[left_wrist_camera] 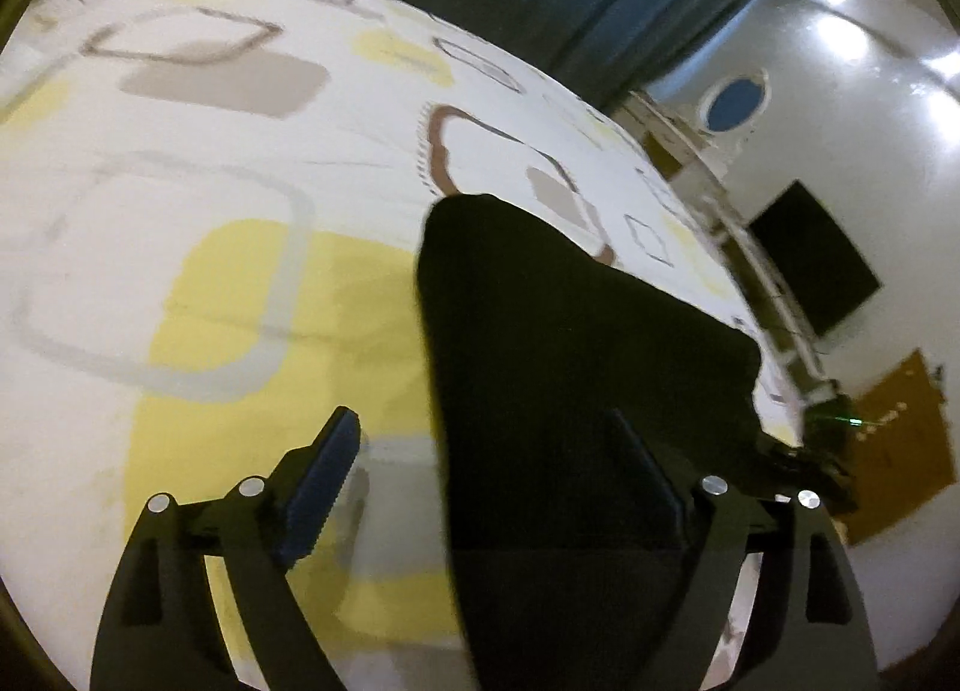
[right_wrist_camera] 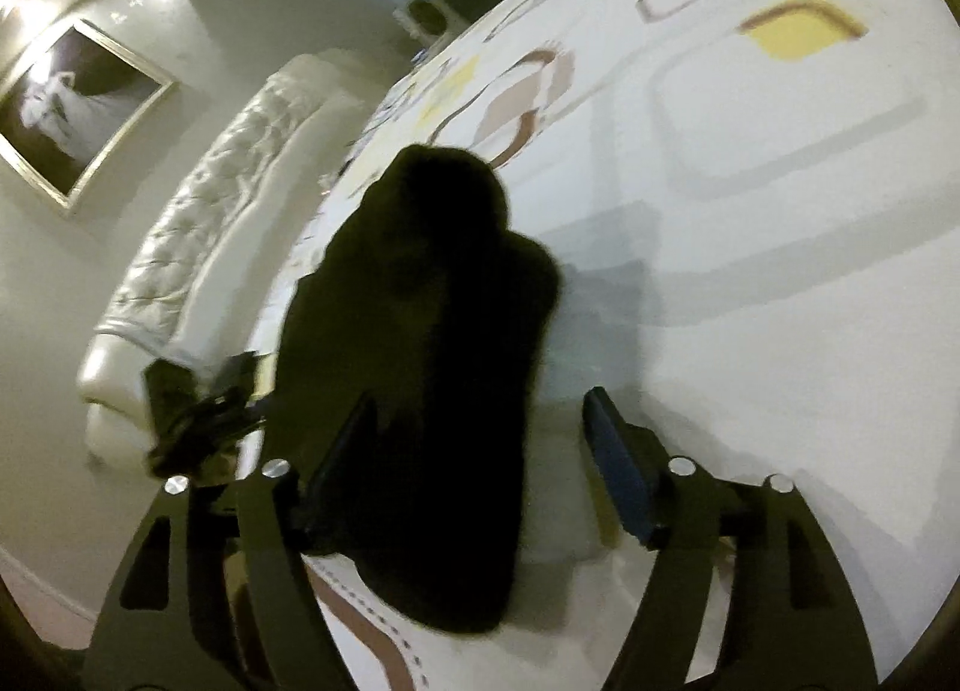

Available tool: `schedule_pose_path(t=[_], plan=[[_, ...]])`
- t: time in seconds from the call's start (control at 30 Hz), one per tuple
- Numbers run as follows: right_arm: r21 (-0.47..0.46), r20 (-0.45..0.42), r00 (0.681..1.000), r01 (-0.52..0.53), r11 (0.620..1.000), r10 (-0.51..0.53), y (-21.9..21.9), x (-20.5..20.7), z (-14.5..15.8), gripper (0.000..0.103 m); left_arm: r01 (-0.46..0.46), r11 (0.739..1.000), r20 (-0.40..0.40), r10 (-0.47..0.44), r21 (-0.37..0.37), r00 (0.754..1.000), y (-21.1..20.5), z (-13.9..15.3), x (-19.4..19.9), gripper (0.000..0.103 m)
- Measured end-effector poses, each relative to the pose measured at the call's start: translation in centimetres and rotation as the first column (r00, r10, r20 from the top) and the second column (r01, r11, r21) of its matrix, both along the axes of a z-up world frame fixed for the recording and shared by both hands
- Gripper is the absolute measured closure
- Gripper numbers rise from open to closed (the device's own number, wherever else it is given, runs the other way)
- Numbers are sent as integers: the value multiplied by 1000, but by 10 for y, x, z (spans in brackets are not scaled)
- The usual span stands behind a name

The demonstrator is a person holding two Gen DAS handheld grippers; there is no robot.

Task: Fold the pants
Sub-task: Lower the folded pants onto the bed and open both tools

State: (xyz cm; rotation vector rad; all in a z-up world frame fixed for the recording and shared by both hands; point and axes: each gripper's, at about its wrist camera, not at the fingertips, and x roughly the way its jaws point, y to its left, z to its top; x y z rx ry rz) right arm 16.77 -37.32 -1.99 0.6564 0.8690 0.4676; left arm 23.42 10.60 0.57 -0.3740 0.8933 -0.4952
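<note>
the black pants (left_wrist_camera: 576, 343) lie bunched on the patterned bedspread (left_wrist_camera: 240, 283), a dark heap so black that no seam, label or fold line can be made out on them; no writing shows anywhere. the left gripper (left_wrist_camera: 486, 451) hangs over the near end of the cloth with its jaws spread wide, one finger over bare yellow print and the other in front of the dark fabric, nothing pinched. the right gripper (right_wrist_camera: 480, 427) also stands apart, the pants (right_wrist_camera: 432, 331) running up between its fingers, the left finger lost against the black so whether it touches is unclear. the spread lies open and bare on the far side of the heap, white with grey, tan and yellow shapes. the bed's edge runs close by, with a tufted white headboard (right_wrist_camera: 204, 223), a framed picture (right_wrist_camera: 72, 109) and a dark screen (left_wrist_camera: 816, 259) on the walls beyond. both views are blurred.
</note>
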Motion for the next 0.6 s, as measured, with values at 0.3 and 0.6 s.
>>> schedule_pose_path(t=[0.3,0.6], plan=[[-378,106,984,174,909,-144,29,-67,28,17,-167,923,196,103,346,975,-20,14,-72,18],[-517,188,968,240,821,-164,87,-129,28,13,-240,913,236,166,330,957,-33,8,-137,18]])
